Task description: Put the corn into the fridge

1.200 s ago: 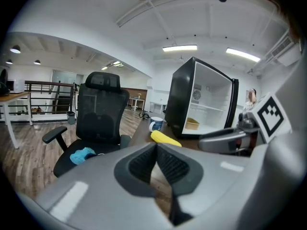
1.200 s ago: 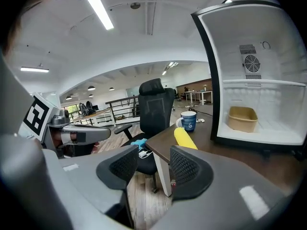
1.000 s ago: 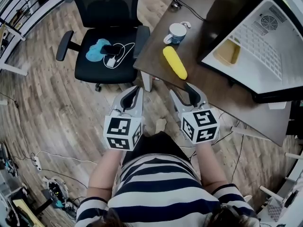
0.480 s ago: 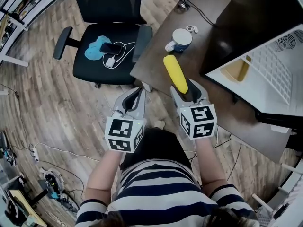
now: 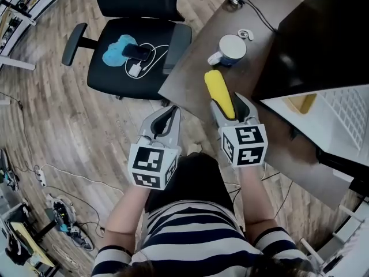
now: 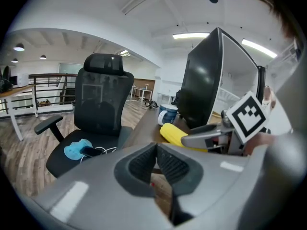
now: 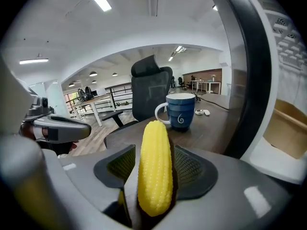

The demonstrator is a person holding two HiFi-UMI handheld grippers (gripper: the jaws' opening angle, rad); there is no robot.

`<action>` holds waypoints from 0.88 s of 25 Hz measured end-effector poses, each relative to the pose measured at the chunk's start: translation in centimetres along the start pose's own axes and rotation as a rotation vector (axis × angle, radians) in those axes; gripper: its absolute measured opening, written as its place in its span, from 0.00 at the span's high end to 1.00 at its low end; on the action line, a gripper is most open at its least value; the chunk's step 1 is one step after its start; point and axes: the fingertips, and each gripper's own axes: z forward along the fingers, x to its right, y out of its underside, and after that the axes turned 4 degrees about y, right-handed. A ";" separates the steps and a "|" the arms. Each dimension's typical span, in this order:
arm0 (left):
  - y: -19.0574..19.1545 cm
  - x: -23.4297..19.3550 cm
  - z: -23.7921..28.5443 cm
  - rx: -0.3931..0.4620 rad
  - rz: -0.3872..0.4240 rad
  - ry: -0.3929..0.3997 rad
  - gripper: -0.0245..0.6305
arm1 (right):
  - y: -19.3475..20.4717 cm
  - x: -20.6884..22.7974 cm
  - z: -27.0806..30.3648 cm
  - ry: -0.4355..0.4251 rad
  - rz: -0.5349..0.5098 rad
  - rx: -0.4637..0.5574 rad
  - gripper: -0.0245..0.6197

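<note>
A yellow corn cob [image 5: 219,90] lies on the dark wooden table [image 5: 193,68], just in front of a blue mug [image 5: 232,48]. My right gripper [image 5: 229,105] has its jaws on either side of the cob's near end, and they are opening. In the right gripper view the corn [image 7: 154,162] fills the gap between the pads, with a little space on its left side. My left gripper [image 5: 167,118] hangs off the table's edge, over the floor, its pads [image 6: 144,163] together and nothing in them. The black fridge [image 5: 314,33] stands on the table to the right, its door [image 5: 346,111] open.
A black office chair [image 5: 138,56] stands left of the table, with a phone, a white cable and a blue cloth [image 5: 118,46] on its seat. A small white object [image 5: 246,34] and a dark cable lie beyond the mug. Cables run across the wood floor at the left.
Both grippers moved forward toward the table. The right gripper's jaws, earlier short of the corn, now stand around its near end. The left gripper stayed shut.
</note>
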 end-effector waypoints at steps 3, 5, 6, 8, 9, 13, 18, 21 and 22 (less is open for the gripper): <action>0.5 -0.3 0.7 -0.007 -0.013 -0.001 0.96 | 0.4 0.2 0.8 -0.003 -0.003 -0.015 0.59; 0.7 -0.4 1.2 -0.010 -0.022 -0.001 0.96 | 0.6 0.2 1.3 -0.010 -0.004 -0.025 0.58; 0.8 -0.4 1.3 -0.010 -0.027 0.000 0.96 | 0.7 0.1 1.5 -0.013 -0.005 -0.031 0.58; 0.9 -0.4 1.6 -0.010 -0.034 0.005 0.96 | 1.0 0.0 1.9 -0.013 -0.015 -0.047 0.57; 1.0 -0.3 1.7 -0.011 -0.035 0.008 0.96 | 1.1 0.0 2.1 -0.010 -0.022 -0.056 0.57; 1.4 -0.2 2.0 -0.018 -0.033 0.010 0.96 | 1.5 0.0 2.7 0.001 -0.055 -0.085 0.57; 1.9 -0.2 1.8 -0.024 -0.034 0.006 0.96 | 1.9 0.0 3.0 0.036 -0.090 -0.119 0.57; 2.2 -0.2 1.6 -0.028 -0.033 0.004 0.96 | 2.0 0.1 3.2 0.040 -0.093 -0.137 0.58; 2.3 -0.1 1.4 -0.029 -0.033 0.003 0.96 | 1.9 0.1 3.2 0.037 -0.092 -0.137 0.58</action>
